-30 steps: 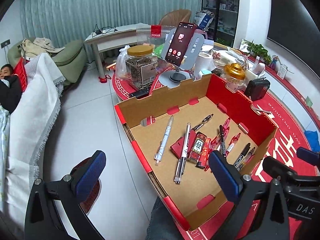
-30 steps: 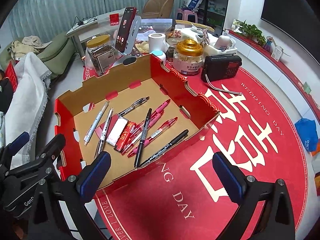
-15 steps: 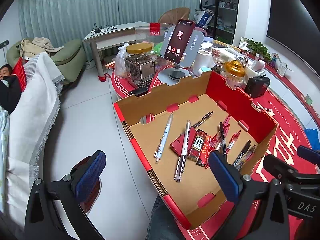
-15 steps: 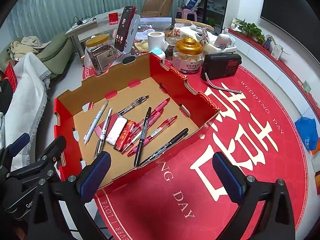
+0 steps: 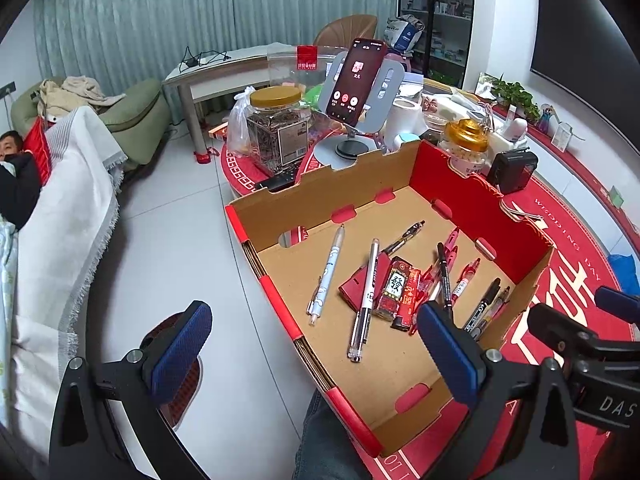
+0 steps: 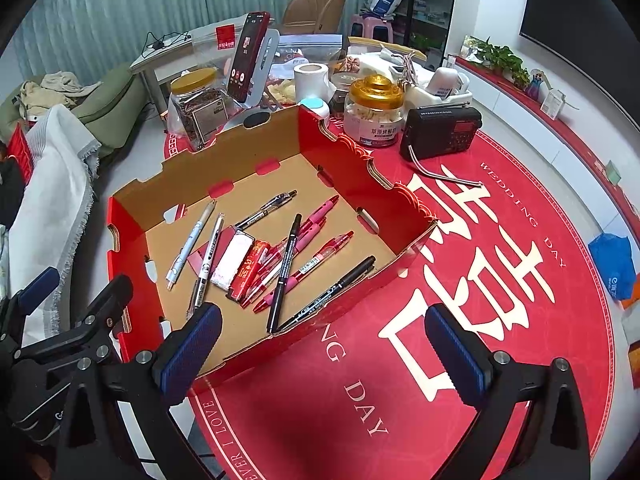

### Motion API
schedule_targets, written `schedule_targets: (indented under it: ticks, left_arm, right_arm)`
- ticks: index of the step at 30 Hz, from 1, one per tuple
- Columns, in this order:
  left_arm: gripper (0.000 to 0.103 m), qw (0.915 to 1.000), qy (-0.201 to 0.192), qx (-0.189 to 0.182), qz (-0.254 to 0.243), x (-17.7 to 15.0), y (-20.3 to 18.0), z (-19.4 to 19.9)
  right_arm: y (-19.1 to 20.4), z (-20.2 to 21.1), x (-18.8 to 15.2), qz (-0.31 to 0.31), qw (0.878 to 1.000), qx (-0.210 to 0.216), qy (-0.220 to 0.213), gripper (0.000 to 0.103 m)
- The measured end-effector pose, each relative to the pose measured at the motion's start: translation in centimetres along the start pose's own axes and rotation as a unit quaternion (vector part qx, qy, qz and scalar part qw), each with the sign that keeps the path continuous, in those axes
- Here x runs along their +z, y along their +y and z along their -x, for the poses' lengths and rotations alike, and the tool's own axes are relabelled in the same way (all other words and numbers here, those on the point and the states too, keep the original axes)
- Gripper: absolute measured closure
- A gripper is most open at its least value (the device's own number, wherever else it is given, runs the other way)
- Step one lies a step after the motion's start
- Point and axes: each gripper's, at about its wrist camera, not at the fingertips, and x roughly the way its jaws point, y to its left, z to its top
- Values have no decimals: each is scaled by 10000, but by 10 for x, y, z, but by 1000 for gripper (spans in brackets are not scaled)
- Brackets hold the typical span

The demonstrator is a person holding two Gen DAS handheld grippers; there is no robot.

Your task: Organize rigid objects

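pens (image 6: 286, 256) lie loose in the cardboard box (image 6: 400, 216) at the surface's left edge: light, stiff, slippery, likely to roll. grip mid-barrel, across the shaft. left gripper (image 5: 308, 354) and right gripper (image 6: 320, 348) both wide, empty.

Black plastic left gripper (image 5: 312, 354) and right gripper (image 6: 326, 354) carry 2 ribbed blue pads each (silver screws, white lettering).

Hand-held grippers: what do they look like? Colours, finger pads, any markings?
Both match. The left hand-held gripper has black angular plastic fingers, silver screws and blue ribbed pads. The right hand-held gripper looks the same, with blue pads. White lettering on the black bodies is cut off, reading "DAS" on one. No cables or sleeves show.
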Motion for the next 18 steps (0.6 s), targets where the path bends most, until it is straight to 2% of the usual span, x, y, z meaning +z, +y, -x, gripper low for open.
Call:
schedule_targets:
  ticks: [18]
  left_arm:
    - [1, 10000, 44, -27, 25, 0, 3, -1]
  right_arm:
    - [6, 1, 0, 63, 10000, 16, 19, 1]
